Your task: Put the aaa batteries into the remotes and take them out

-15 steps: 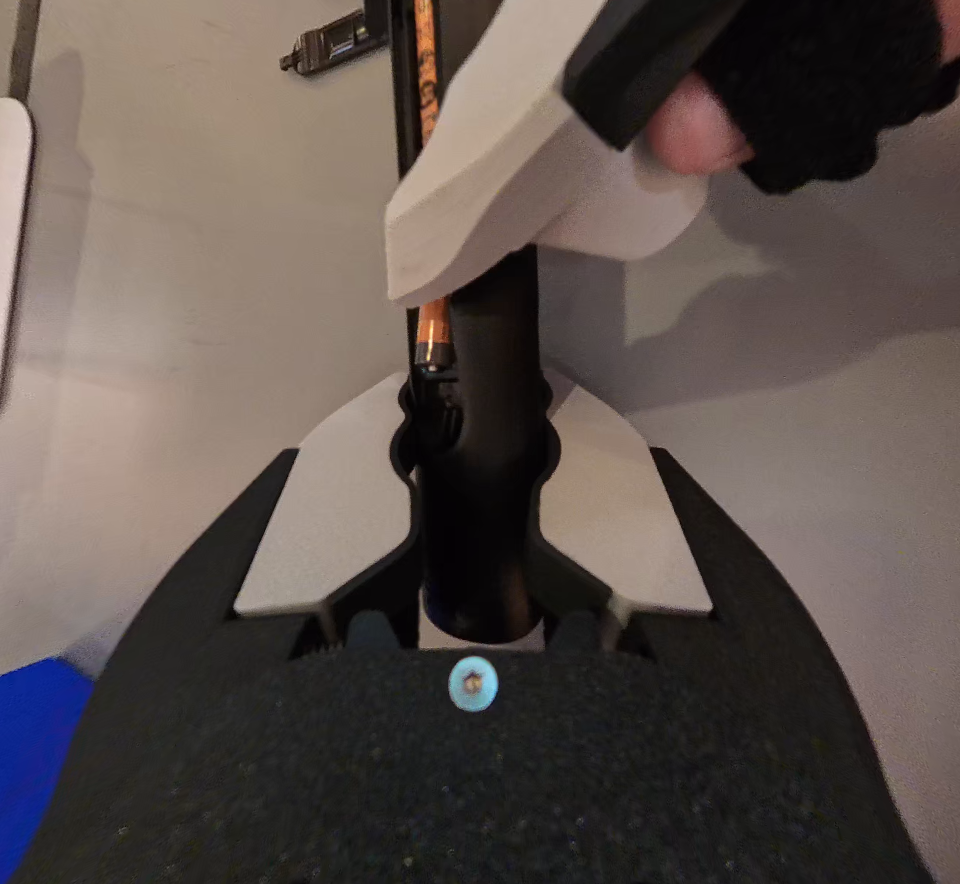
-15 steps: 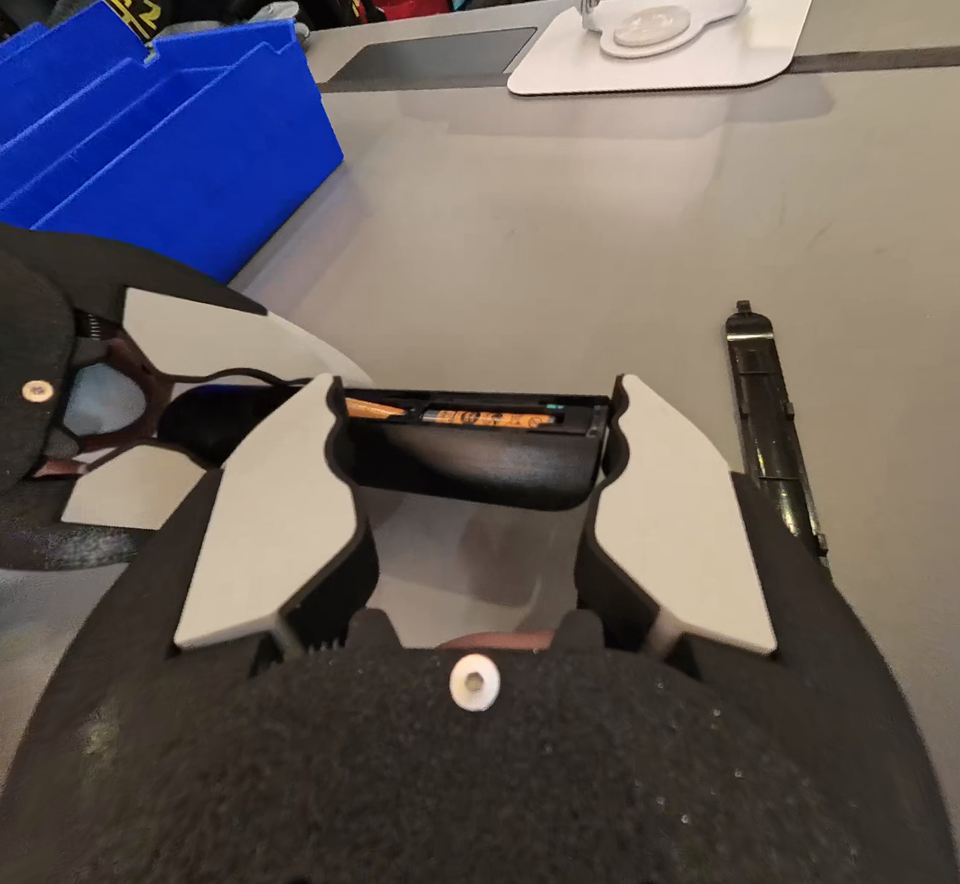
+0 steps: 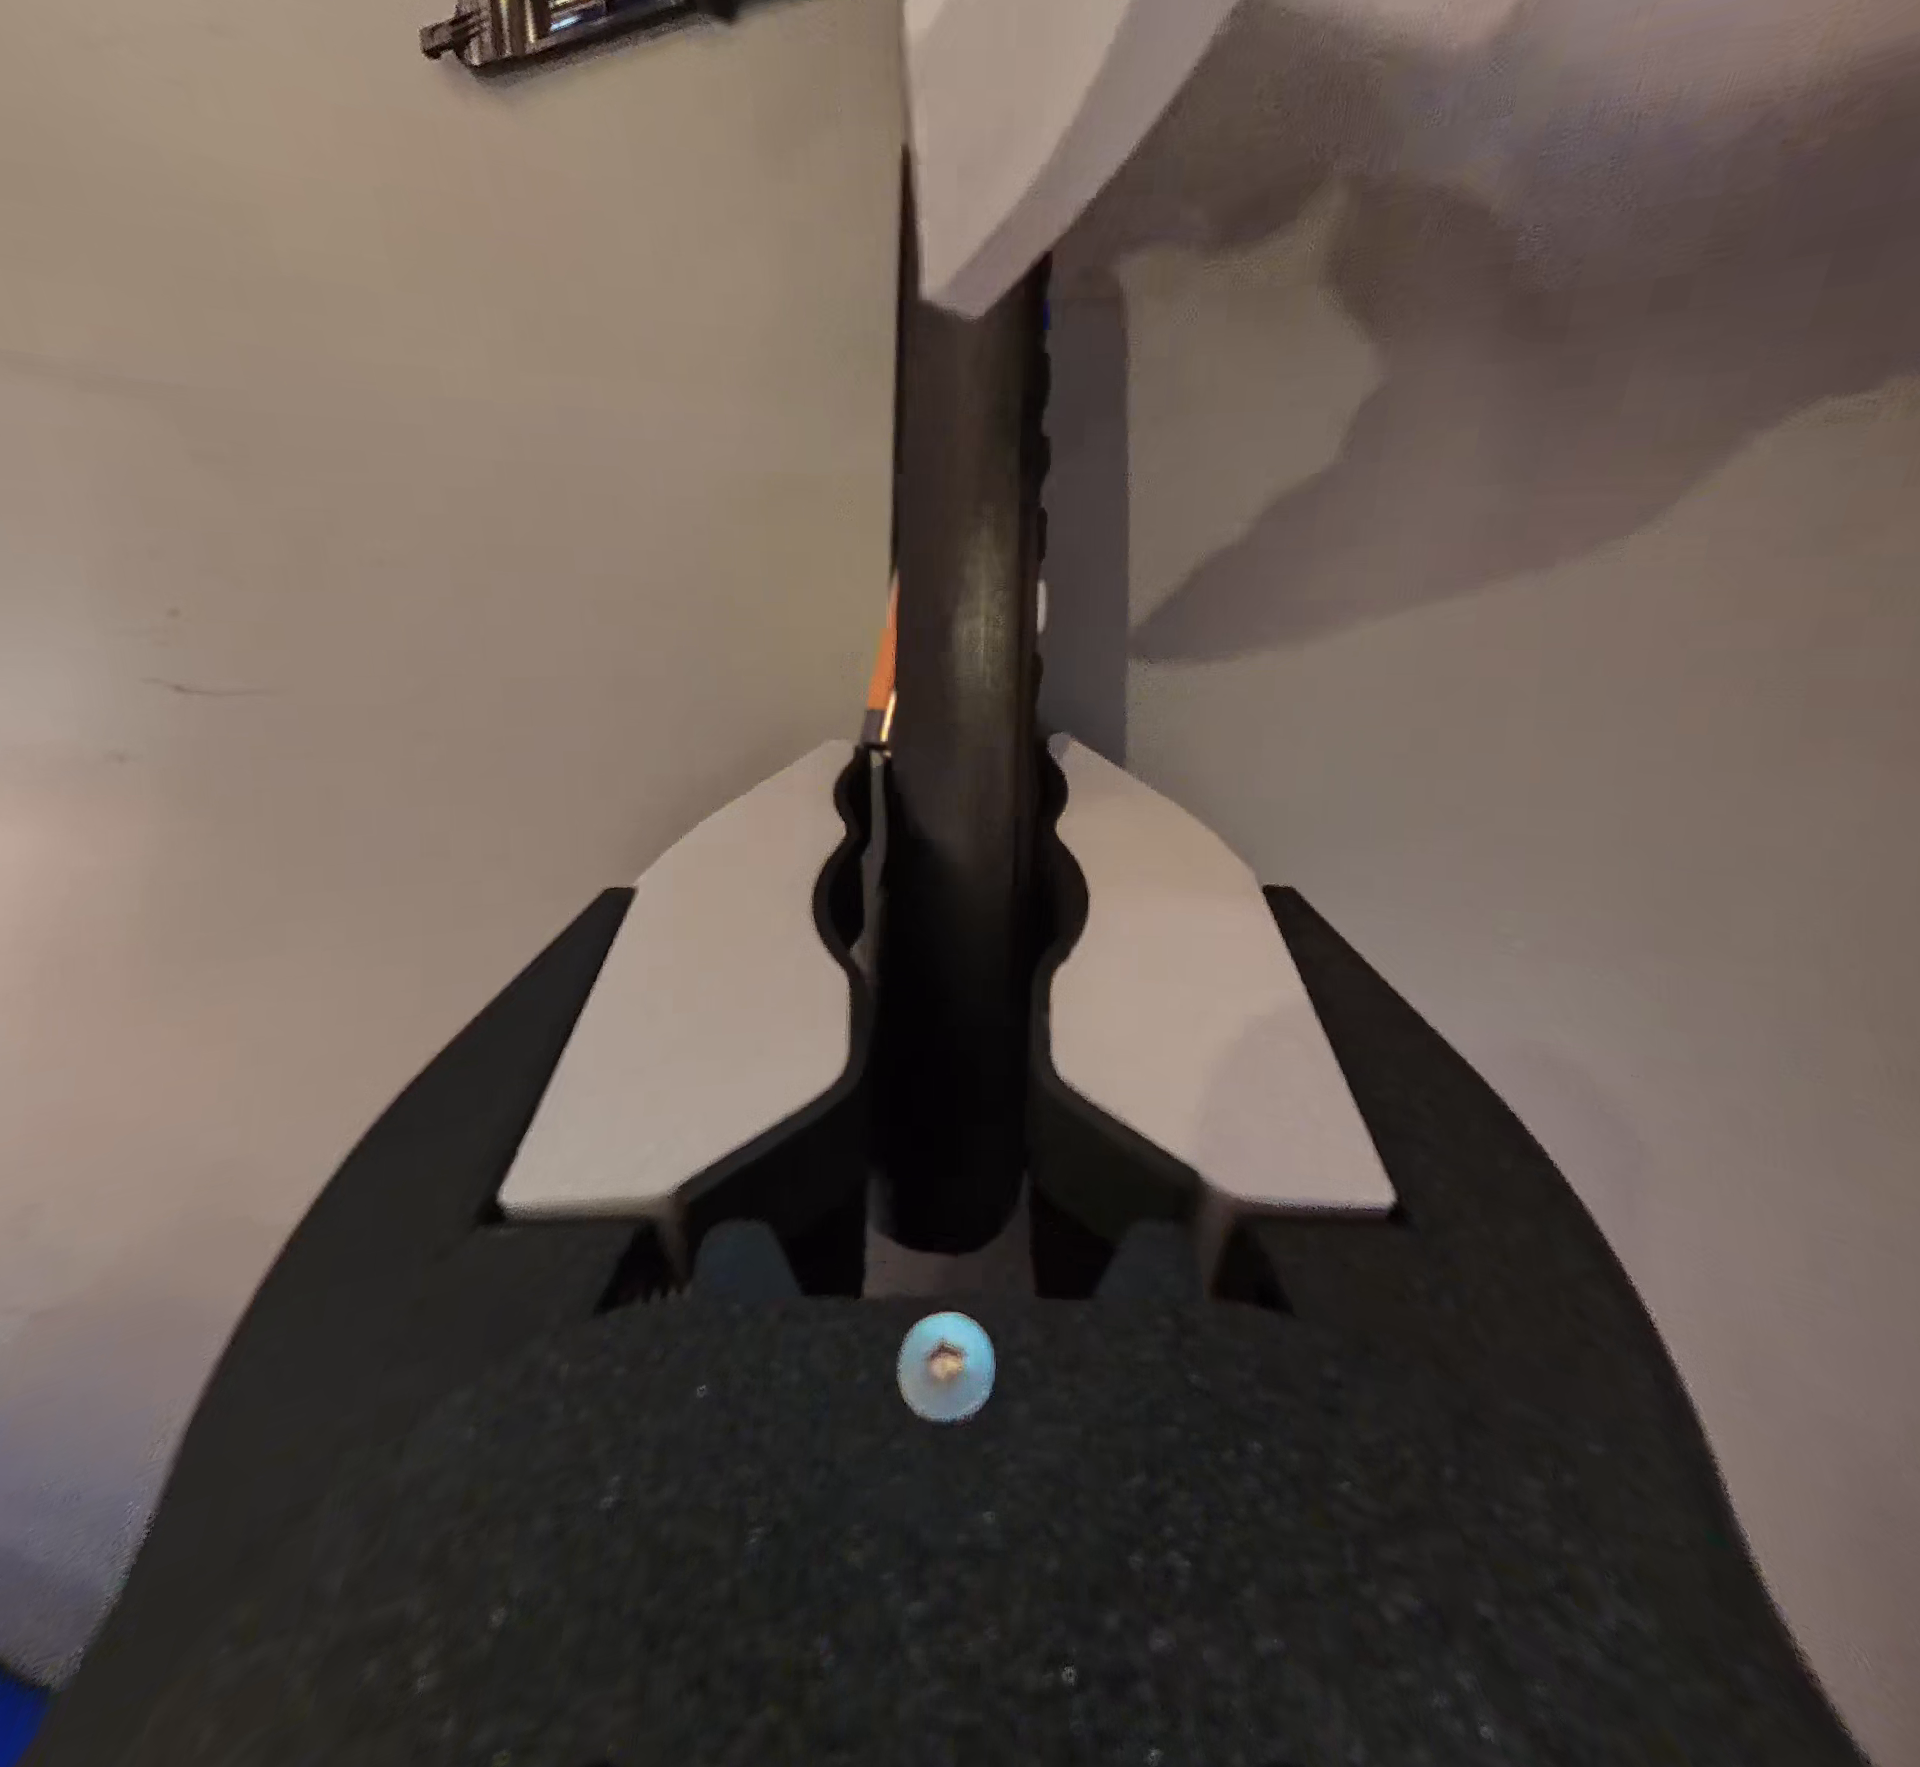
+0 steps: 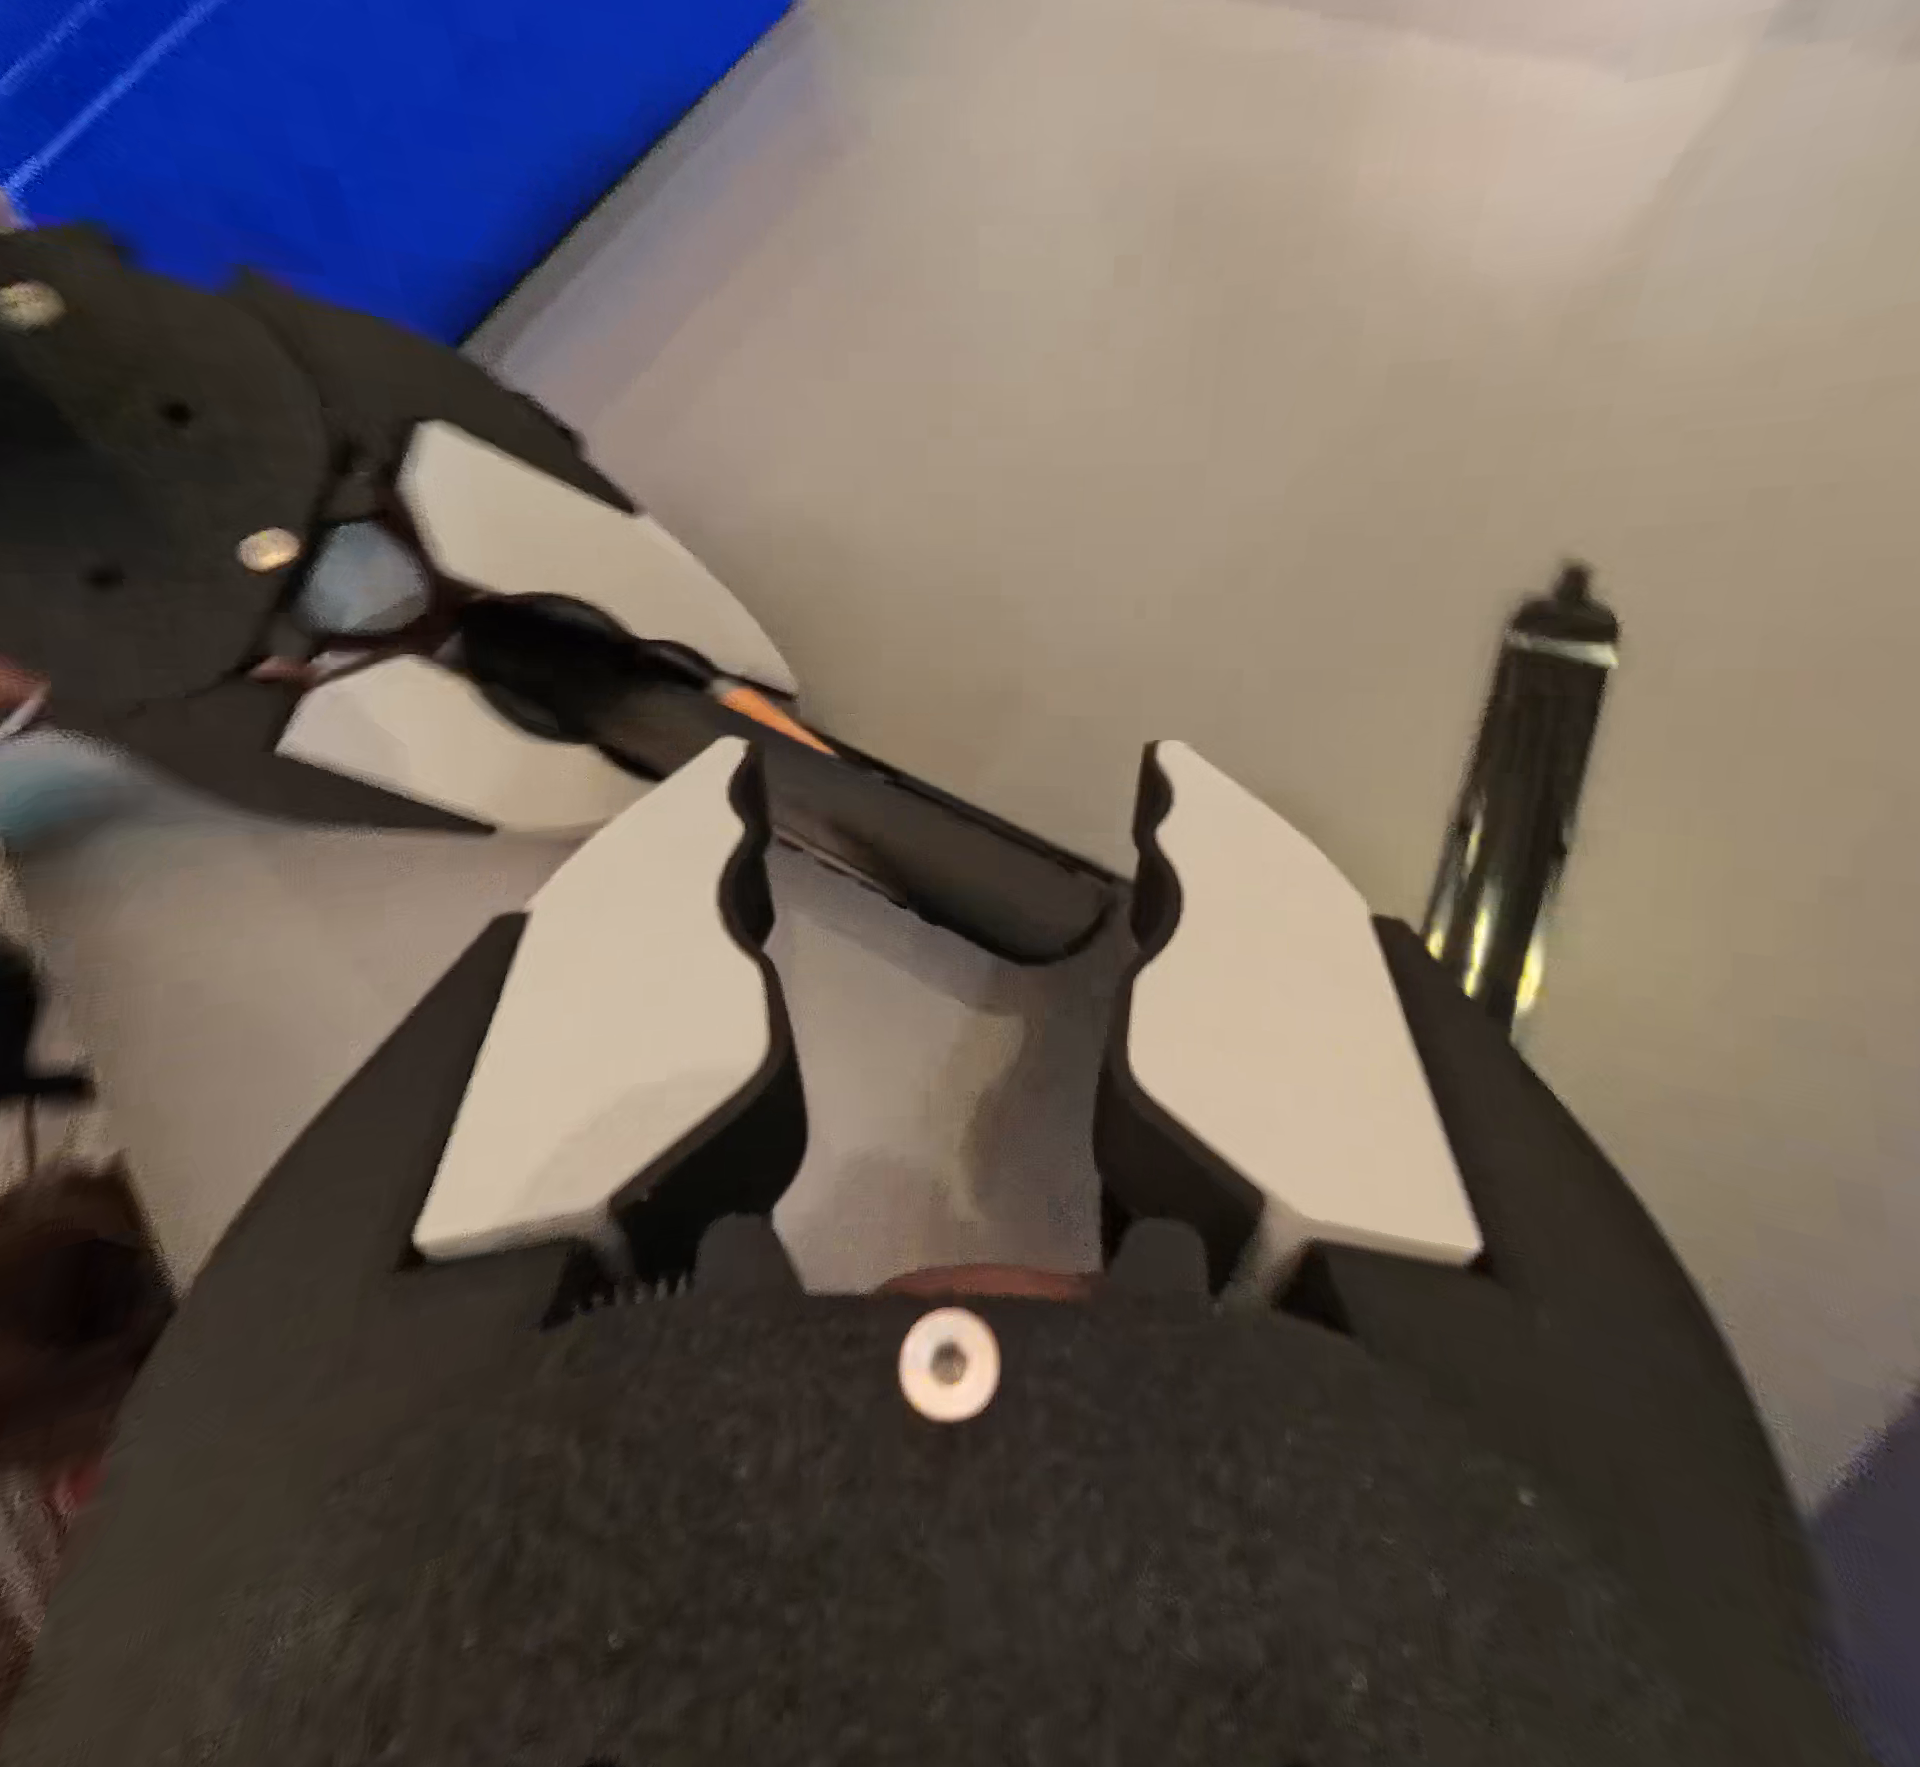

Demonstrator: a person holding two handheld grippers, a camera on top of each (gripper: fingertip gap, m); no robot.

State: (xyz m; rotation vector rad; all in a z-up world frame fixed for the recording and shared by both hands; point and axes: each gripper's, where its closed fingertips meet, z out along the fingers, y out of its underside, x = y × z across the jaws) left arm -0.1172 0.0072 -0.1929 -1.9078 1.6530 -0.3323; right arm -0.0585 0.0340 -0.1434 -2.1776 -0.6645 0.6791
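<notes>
A: The left gripper is clamping the black remote edge-on above the table; it's looking stiff, light, slick-sided.

B: The right gripper is gaping around its far end (not pinching). The orange battery, small and slippery, is sitting in the bay, wanting a fingertip hold.

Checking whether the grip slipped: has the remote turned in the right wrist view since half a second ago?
Yes. The remote, level before, now slants down to the right, its far end nearer the battery cover on the table.
</notes>
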